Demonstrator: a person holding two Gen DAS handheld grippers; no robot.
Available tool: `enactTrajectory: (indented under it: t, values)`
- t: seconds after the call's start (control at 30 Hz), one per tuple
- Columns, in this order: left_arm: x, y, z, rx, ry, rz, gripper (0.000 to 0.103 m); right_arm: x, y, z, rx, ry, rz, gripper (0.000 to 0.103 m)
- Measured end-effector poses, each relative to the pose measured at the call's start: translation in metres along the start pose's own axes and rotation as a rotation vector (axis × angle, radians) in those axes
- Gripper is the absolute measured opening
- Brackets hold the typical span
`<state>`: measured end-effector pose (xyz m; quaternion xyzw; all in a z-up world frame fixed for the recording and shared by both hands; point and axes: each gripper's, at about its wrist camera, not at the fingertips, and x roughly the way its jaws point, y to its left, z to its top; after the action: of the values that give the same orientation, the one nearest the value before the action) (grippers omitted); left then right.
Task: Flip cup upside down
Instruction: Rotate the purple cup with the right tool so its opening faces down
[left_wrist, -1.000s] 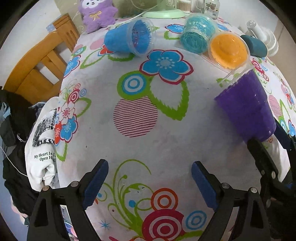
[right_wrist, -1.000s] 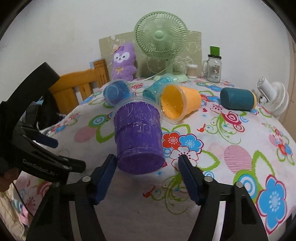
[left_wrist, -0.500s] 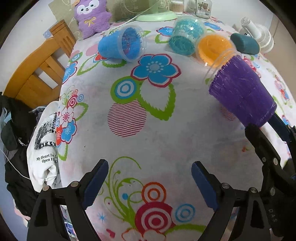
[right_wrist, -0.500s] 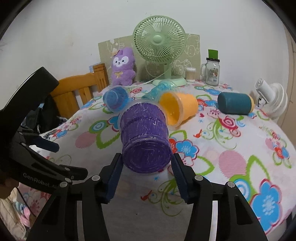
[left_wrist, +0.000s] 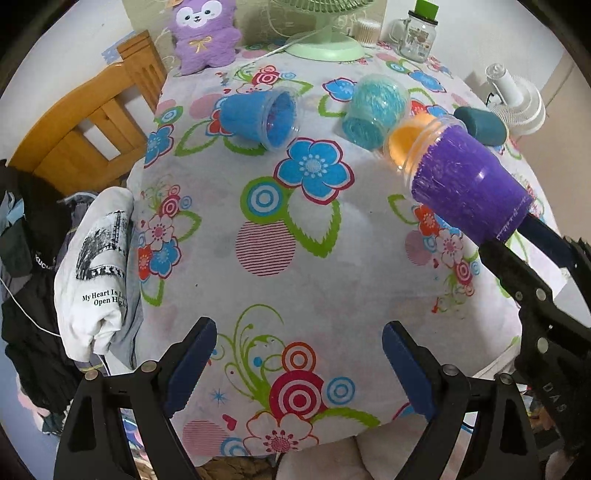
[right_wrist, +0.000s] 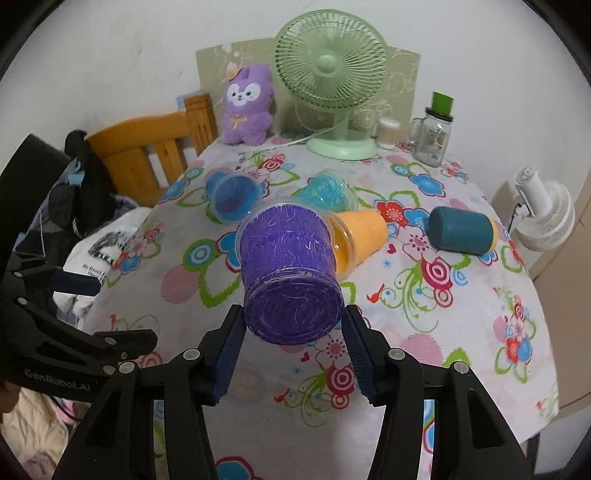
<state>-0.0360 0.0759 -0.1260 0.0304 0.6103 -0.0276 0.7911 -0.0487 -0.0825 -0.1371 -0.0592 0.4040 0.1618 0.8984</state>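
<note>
My right gripper (right_wrist: 293, 338) is shut on the base of a purple cup (right_wrist: 290, 277) and holds it in the air above the table, base toward the camera and clear rim pointing away. In the left wrist view the purple cup (left_wrist: 467, 184) hangs at the right, tilted, rim to the upper left, with the right gripper's fingers (left_wrist: 543, 236) behind its base. My left gripper (left_wrist: 295, 360) is open and empty over the near part of the flowered tablecloth (left_wrist: 295, 258).
On the cloth lie a blue cup (left_wrist: 260, 118), a teal cup (left_wrist: 373, 109), an orange cup (right_wrist: 360, 238) and a dark teal cup (right_wrist: 463, 230), all on their sides. A green fan (right_wrist: 332, 85), purple plush (right_wrist: 247, 105) and glass jar (right_wrist: 432, 134) stand at the back. A wooden chair (left_wrist: 81, 125) is at left.
My right gripper closed on the purple cup's base and lifted it off the table, tilting its rim away. Both cameras have risen; the left gripper stays open.
</note>
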Motion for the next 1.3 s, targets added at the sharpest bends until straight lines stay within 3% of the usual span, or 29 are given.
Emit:
enactTrajectory:
  t: [0.4,0.63,0.77,1.3]
  values:
    - [0.002,0.012,0.007,-0.061,-0.005,-0.018,0.093,0.008,0.016,0.046,-0.100,0.156,0.001,0.056]
    - [0.007,0.023,0.009,-0.103,0.007,-0.040,0.093,0.026,0.020,0.055,-0.105,0.297,0.031,0.056]
    - [0.011,0.027,0.011,-0.112,0.015,-0.051,0.093,0.040,0.023,0.056,-0.139,0.375,0.003,0.056]
    - [0.035,0.053,0.024,-0.136,0.048,-0.126,0.093,0.071,0.038,0.060,-0.210,0.592,0.007,0.056]
